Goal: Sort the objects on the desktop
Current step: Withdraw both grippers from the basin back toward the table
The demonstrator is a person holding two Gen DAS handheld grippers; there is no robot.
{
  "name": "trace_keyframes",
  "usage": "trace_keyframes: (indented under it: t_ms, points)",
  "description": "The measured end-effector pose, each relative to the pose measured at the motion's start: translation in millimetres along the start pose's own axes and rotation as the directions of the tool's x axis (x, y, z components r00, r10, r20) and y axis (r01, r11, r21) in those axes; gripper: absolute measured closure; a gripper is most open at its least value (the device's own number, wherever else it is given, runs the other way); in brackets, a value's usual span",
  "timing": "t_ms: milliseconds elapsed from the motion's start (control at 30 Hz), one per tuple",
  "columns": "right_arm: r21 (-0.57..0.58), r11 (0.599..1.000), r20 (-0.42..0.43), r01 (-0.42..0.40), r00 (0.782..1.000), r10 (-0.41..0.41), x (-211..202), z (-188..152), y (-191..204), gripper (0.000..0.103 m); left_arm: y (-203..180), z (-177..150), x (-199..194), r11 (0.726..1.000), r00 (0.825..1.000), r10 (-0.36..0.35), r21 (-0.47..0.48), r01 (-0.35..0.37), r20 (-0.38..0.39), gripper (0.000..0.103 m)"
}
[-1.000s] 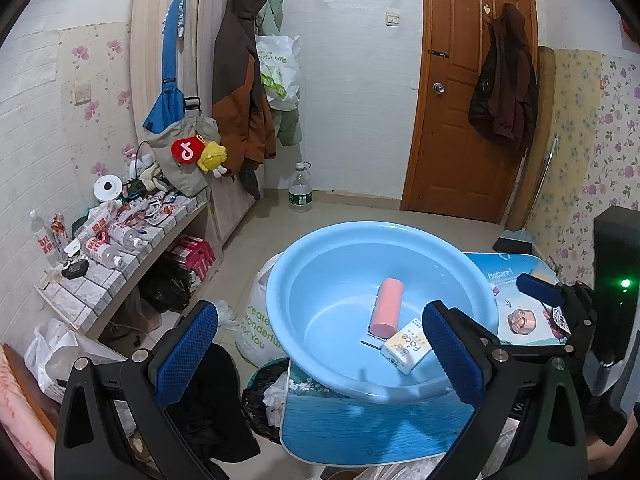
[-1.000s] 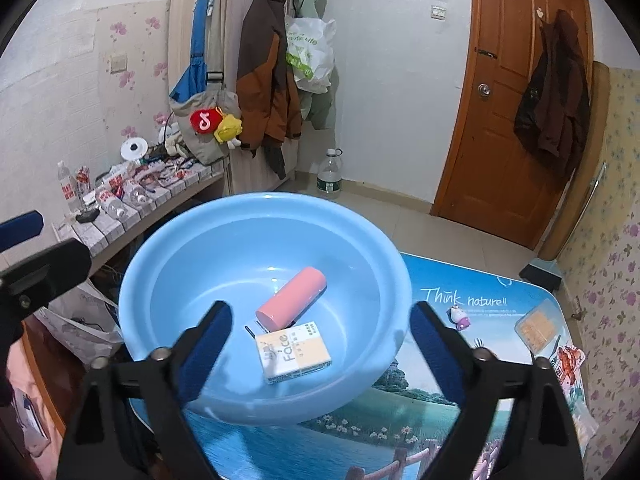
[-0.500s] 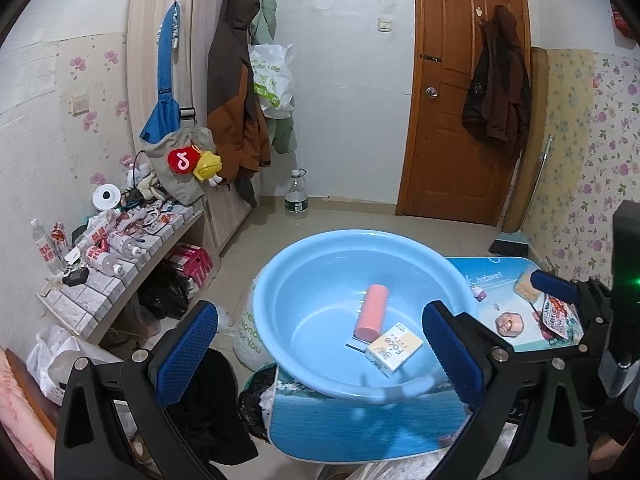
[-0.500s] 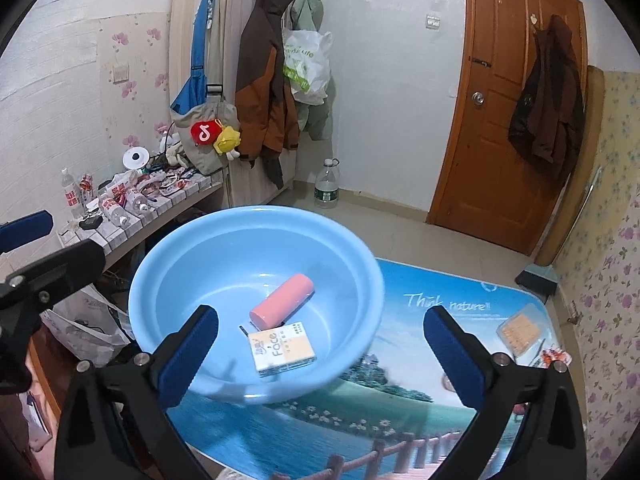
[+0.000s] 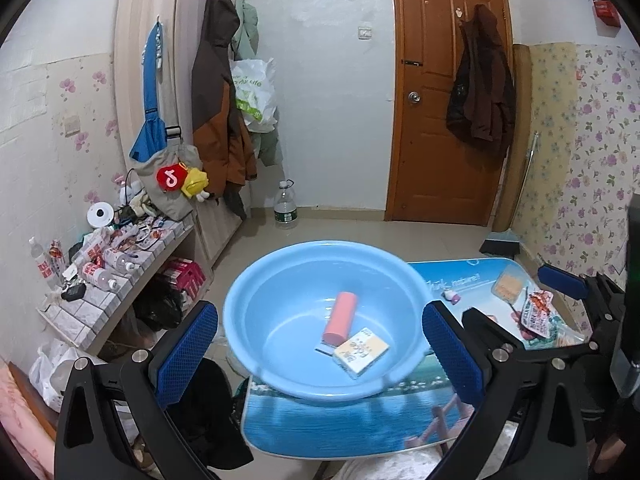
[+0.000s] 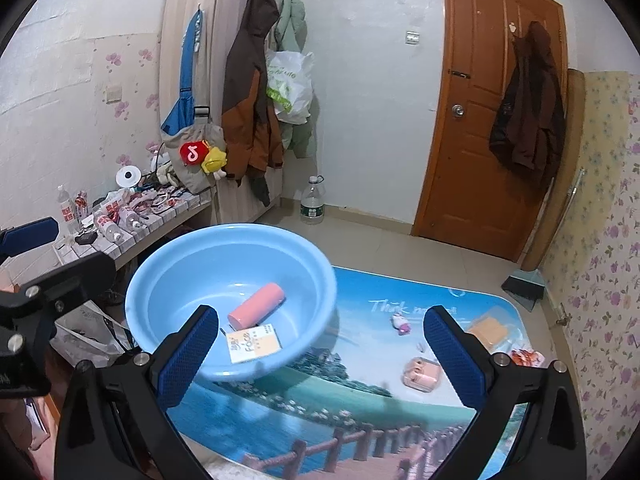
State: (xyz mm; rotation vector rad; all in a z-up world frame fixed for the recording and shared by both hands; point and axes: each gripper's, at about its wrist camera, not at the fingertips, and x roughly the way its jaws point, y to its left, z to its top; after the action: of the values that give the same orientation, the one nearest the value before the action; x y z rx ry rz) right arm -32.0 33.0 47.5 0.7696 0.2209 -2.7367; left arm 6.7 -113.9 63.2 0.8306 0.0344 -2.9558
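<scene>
One blue basin sits on the scenic-print table, holding two items: one pink cylinder and one tissue pack. Four small items lie on the tabletop, among them a pink case. The left gripper and right gripper both gape wide, holding nothing.

A small table with a printed landscape top carried a blue basin at its left end. To the right lay a small figurine, a pink case, an orange packet and a red snack wrapper.
</scene>
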Motion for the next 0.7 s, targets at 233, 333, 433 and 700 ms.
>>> trace_keyframes:
  t_ms: [233, 333, 433, 700]
  points:
    - [0.038, 0.997, 0.021, 0.072, 0.997, -0.073, -31, -9, -43, 0.0, -39, -1, -2, 0.999, 0.999, -0.041, 0.012, 0.041, -0.002, 0.0]
    - [0.064, 0.993, 0.025, 0.097, 0.995, -0.099, -41, -15, -62, 0.0, -57, -2, -4, 0.998, 0.998, -0.06, 0.035, 0.06, 0.002, 0.0]
    - [0.093, 0.989, 0.021, 0.113, 0.993, -0.116, -46, -20, -80, 0.0, -71, -1, -5, 0.996, 0.997, -0.071, 0.052, 0.071, 0.003, 0.0]
    - [0.157, 0.977, 0.017, 0.143, 0.989, -0.147, -58, -31, -114, 0.0, -94, 1, -7, 0.995, 0.998, -0.069, 0.074, 0.069, 0.002, 0.0]
